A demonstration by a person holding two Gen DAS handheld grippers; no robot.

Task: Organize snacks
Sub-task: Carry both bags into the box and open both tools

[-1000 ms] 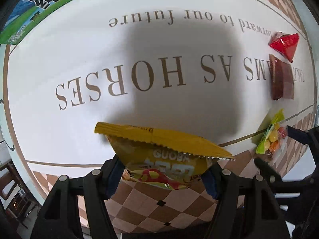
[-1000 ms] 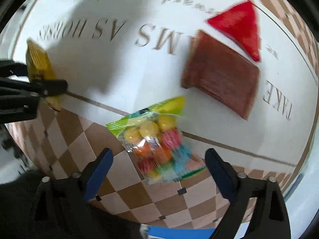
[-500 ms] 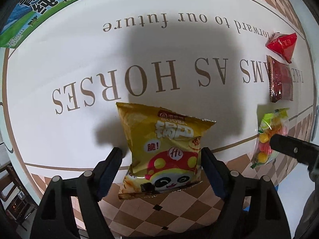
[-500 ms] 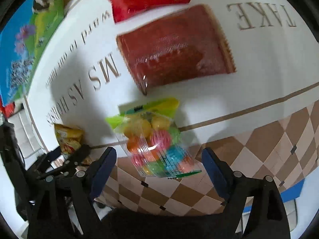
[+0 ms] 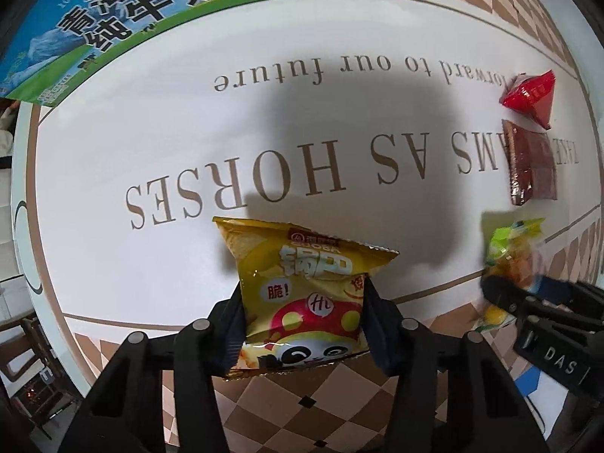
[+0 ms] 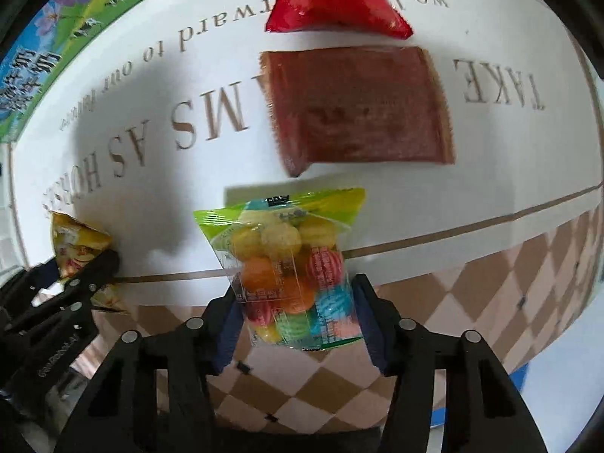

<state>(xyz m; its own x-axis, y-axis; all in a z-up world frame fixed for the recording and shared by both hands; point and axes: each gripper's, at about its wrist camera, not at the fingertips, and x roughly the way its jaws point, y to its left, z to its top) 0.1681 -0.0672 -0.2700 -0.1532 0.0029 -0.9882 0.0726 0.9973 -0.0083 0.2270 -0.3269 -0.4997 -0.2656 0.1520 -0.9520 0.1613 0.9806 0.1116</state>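
My left gripper (image 5: 302, 324) is shut on a yellow snack bag with a panda print (image 5: 302, 287) and holds it over the table's front edge. My right gripper (image 6: 294, 313) is shut on a clear bag of coloured candy balls with a green top (image 6: 290, 264). Each gripper shows in the other's view: the right one (image 5: 528, 302) with the candy bag (image 5: 509, 249), the left one (image 6: 75, 283) with the yellow bag (image 6: 75, 241). A dark red flat packet (image 6: 358, 105) and a red triangular packet (image 6: 332, 0) lie on the white cloth beyond the candy bag.
The white tablecloth (image 5: 188, 132) carries brown lettering and a brown checkered border (image 5: 302, 415) at the front. A green and blue milk carton box (image 5: 151, 11) stands at the back left. The dark red packet (image 5: 532, 166) and red packet (image 5: 528, 94) lie at the right.
Both grippers have closed, the left on the yellow bag and the right on the candy bag, which lay between open fingers half a second ago. The right gripper has turned toward the red packets.
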